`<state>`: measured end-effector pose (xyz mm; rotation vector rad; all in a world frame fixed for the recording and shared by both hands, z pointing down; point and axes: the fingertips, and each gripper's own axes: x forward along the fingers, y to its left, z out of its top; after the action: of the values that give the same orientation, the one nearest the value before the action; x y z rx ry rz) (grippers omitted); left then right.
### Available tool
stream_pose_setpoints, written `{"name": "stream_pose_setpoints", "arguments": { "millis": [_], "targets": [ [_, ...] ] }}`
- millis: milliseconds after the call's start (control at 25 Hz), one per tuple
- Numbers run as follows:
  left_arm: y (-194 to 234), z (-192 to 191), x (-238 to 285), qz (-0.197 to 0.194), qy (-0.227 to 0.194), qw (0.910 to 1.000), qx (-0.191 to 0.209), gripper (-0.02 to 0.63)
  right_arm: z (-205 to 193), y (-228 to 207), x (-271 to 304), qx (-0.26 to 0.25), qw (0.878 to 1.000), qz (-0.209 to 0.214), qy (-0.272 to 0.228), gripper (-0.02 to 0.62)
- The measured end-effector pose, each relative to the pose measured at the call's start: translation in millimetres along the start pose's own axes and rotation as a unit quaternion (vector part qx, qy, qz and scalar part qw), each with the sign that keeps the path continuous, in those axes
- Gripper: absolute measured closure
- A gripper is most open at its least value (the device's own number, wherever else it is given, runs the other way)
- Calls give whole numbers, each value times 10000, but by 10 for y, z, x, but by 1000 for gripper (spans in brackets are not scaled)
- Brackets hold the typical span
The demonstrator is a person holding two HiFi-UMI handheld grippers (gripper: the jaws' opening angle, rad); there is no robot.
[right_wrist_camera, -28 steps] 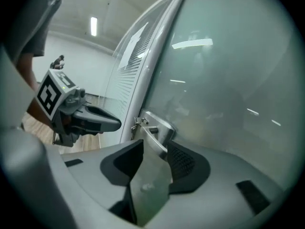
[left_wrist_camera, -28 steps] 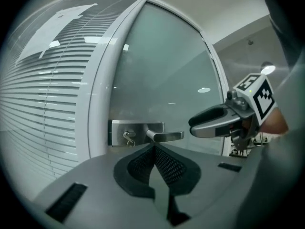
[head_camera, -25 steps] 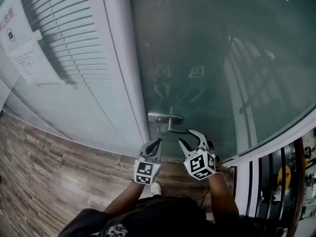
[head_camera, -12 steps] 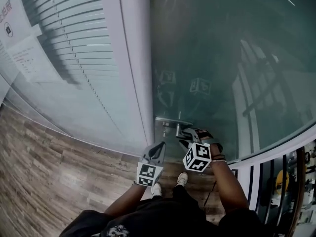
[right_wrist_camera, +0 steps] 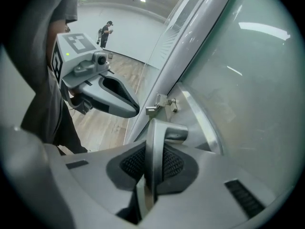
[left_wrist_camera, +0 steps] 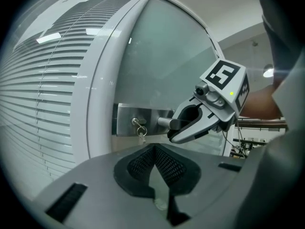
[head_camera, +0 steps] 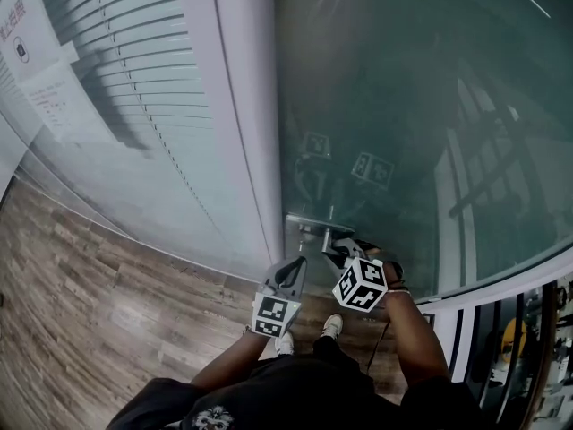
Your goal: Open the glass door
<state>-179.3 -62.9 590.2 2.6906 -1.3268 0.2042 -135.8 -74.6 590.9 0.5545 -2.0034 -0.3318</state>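
The glass door (head_camera: 403, 133) has a metal lever handle (head_camera: 315, 227) on a steel lock plate (left_wrist_camera: 127, 120) by its left edge. My right gripper (head_camera: 344, 245) points down at the handle. Its jaws are closing, and the lever (right_wrist_camera: 155, 149) stands between the black pads, which press on both its sides. From the left gripper view, the right gripper (left_wrist_camera: 172, 130) grips the lever's end. My left gripper (head_camera: 292, 271) hangs just left of and below the handle, shut and holding nothing (left_wrist_camera: 153, 150). A key (left_wrist_camera: 140, 128) hangs in the lock.
A white door frame (head_camera: 242, 106) stands left of the glass, with a blind-covered panel (head_camera: 116, 61) and paper notices (head_camera: 36, 52) beyond it. Wood-look floor (head_camera: 89, 303) lies underfoot. A dark railing (head_camera: 501, 339) runs at the right. A person (right_wrist_camera: 106, 32) stands far off.
My right gripper dropped from wide open beside the handle onto the lever and closed round it. The left gripper kept about the same place.
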Motion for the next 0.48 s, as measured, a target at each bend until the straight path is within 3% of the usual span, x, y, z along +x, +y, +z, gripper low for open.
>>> {"name": "stream_pose_setpoints", "arguments": {
  "millis": [240,400,480],
  "targets": [
    [-2,-84,24,56,90,9999,-99,600,51,-2,21,488,9951,7,-861,546],
    [17,-146,49,93,148,9997,-141,600,127,-11,60,1058,9751,158,-1941,551],
    [18,-158,58,93,168,9997,-138,600,147,-25,69,1185,9669,151,-2255,551]
  ]
}}
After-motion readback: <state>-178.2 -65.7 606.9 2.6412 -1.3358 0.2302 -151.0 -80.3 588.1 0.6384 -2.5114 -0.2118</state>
